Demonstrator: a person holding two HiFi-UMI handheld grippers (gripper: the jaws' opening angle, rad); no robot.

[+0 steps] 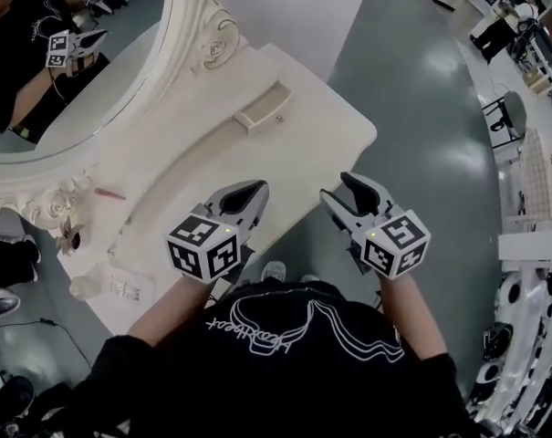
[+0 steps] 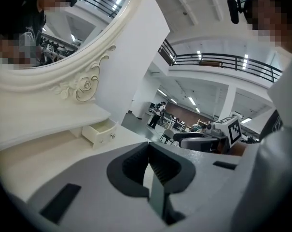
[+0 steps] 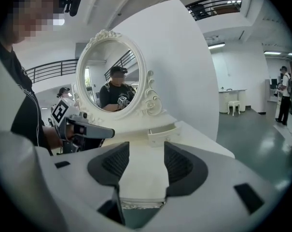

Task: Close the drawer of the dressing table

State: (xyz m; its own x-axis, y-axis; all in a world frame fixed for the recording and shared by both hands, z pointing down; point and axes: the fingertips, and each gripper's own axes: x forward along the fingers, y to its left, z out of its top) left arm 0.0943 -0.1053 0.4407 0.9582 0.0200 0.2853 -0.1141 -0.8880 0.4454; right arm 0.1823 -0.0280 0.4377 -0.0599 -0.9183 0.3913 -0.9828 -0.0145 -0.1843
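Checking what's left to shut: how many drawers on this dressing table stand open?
1: the small drawer, pulled out on the tabletop right of the mirror. Others may be hidden.

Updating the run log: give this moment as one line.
drawer: open | left gripper: shut, empty | right gripper: open, empty | drawer contact: none

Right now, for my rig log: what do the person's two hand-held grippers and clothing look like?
Both the left hand-held gripper and the right hand-held gripper are pale grey shells with dark ribbed pads, each carrying a white cube printed with black square markers. The person wears a black short-sleeved T-shirt with white line print.
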